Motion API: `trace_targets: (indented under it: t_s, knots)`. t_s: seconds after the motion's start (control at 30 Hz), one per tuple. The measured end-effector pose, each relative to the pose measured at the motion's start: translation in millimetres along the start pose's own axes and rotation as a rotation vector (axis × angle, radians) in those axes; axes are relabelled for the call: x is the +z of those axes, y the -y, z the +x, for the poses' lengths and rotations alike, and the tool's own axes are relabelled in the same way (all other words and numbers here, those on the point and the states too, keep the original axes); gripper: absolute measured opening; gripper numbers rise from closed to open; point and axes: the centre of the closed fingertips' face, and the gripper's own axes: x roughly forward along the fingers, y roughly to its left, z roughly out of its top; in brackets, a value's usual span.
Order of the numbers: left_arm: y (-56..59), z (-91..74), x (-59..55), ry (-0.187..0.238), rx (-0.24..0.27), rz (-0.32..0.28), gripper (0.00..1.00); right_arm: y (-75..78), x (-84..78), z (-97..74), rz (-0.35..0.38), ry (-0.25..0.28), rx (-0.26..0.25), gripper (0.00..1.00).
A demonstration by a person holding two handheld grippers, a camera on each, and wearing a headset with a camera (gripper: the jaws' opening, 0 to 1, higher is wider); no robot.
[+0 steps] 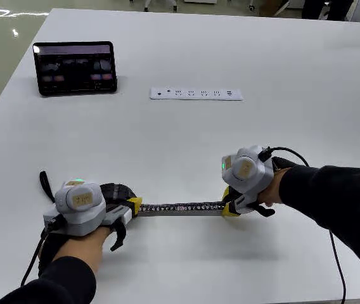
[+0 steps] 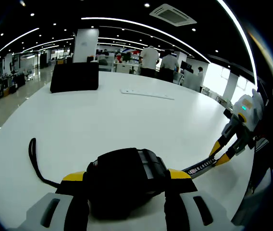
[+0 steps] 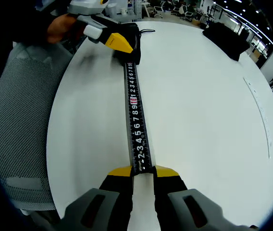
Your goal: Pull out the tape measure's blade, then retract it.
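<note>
Right now the tape measure (image 1: 118, 193) sits at the near left of the white table (image 1: 231, 50), its black case clamped between the yellow-tipped jaws of the left gripper (image 1: 132, 206). Out comes the blade (image 1: 180, 207), numbers up, stretched low over the tabletop to the right gripper (image 1: 227, 206), whose jaws are pinched together on its end. A black strap (image 1: 44, 185) trails off the case. Well back lie a dark tablet (image 1: 75, 68) and a white power strip (image 1: 196, 94).
</note>
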Motion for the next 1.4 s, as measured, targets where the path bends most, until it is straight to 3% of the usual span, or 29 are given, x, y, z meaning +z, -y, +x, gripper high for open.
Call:
trace_targets:
  t_s: [1.4]
  knots:
    - [1.1,-0.5,-1.1,-0.003,-0.007,-0.007,0.59,-4.9,24.1,10.2,-0.005,0.038,-0.002,0.11]
